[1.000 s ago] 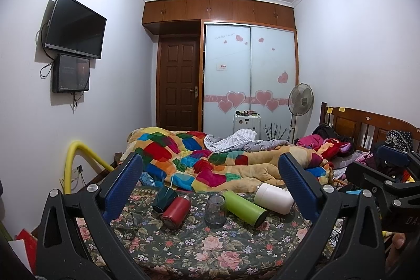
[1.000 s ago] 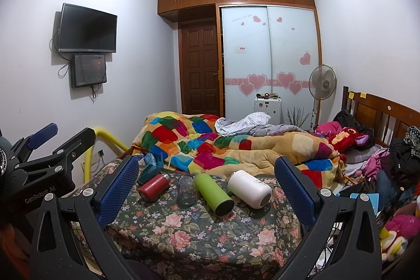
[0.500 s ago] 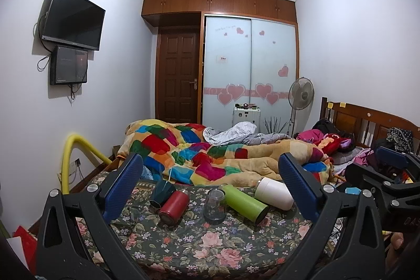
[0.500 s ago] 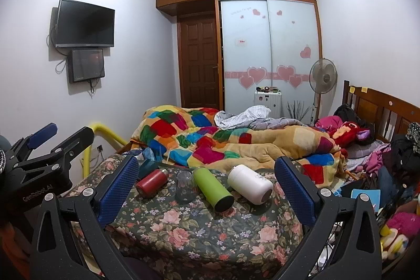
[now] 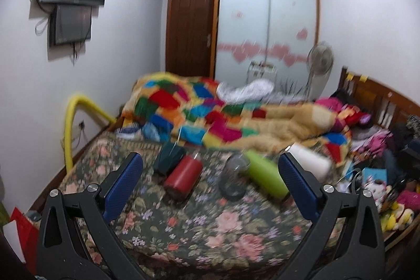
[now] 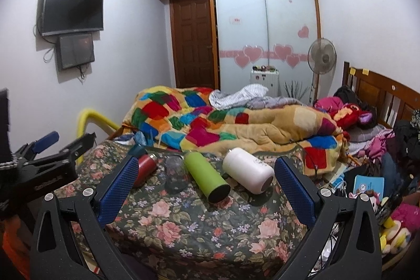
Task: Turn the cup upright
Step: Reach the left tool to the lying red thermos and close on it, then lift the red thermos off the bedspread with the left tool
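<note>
Cups lie in a row on the flowered cloth (image 6: 199,232), ahead of both wide-open, empty grippers, left (image 5: 210,185) and right (image 6: 206,186). Red (image 5: 183,176), green (image 6: 206,176) and white (image 6: 248,169) cups rest on their sides, long axes running near to far; the glass (image 6: 174,172) stands on end.

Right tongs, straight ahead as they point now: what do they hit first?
Probably the green bottle, lying on its side on the floral cloth about midway between the open right tongs. The white bottle lies just right of that line and the clear glass left. Depth is uncertain.
</note>
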Motion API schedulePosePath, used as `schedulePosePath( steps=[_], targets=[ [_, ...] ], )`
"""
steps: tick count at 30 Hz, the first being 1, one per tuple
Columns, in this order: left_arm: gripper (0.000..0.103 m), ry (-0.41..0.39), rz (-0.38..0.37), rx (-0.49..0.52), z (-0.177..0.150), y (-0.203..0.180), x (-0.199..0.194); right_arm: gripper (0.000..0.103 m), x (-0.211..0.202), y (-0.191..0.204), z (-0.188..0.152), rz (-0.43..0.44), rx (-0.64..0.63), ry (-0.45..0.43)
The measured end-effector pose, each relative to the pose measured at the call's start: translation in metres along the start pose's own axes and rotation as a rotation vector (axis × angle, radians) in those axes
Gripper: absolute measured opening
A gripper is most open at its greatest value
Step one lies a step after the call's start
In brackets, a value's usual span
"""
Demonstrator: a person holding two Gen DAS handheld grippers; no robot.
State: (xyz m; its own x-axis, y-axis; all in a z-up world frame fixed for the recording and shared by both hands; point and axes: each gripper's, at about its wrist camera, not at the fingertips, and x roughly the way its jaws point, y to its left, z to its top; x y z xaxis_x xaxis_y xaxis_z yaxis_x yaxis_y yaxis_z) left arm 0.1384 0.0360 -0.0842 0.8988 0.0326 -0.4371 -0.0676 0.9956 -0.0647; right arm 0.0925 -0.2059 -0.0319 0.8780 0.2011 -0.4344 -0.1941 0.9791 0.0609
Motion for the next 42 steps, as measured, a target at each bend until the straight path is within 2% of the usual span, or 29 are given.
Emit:
schedulePosePath(
  steps=[3,9,12,14,16,20,25,30,32,34,39,42],
  targets=[
    [0.103,0.113,0.012,-0.020,-0.012,0.015,0.051,0.103,0.020,-0.006,-0.004,-0.014,0.006,0.046],
    [0.103,0.287,0.012,-0.019,-0.035,0.041,0.142,0.103,0.060,-0.017,-0.015,-0.041,0.011,0.150],
    [0.096,0.362,0.011,0.003,-0.047,0.051,0.182,0.103,0.078,-0.021,-0.020,-0.047,0.017,0.199],
    [0.088,0.413,0.010,-0.004,-0.052,0.058,0.205,0.103,0.088,-0.023,-0.023,-0.051,0.019,0.226],
    [0.085,0.452,-0.011,-0.027,-0.057,0.067,0.221,0.103,0.096,-0.024,-0.025,-0.056,0.016,0.246],
    [0.080,0.497,-0.040,-0.036,-0.062,0.070,0.240,0.103,0.107,-0.025,-0.028,-0.059,0.009,0.265],
    [0.079,0.522,-0.080,-0.013,-0.063,0.061,0.245,0.103,0.120,-0.023,-0.029,-0.049,0.008,0.275],
    [0.070,0.569,-0.157,0.020,-0.060,0.048,0.260,0.103,0.126,-0.020,-0.030,-0.038,-0.001,0.284],
    [0.062,0.601,-0.169,0.027,-0.061,0.044,0.272,0.103,0.127,-0.019,-0.031,-0.035,-0.003,0.286],
    [0.062,0.628,-0.186,0.026,-0.061,0.041,0.284,0.103,0.126,-0.018,-0.032,-0.033,-0.005,0.287],
    [0.062,0.661,-0.150,0.061,-0.064,0.030,0.304,0.103,0.125,-0.017,-0.033,-0.035,-0.010,0.289],
    [0.062,0.645,-0.124,0.082,-0.064,0.027,0.304,0.103,0.124,-0.017,-0.034,-0.036,-0.012,0.291]
  ],
)
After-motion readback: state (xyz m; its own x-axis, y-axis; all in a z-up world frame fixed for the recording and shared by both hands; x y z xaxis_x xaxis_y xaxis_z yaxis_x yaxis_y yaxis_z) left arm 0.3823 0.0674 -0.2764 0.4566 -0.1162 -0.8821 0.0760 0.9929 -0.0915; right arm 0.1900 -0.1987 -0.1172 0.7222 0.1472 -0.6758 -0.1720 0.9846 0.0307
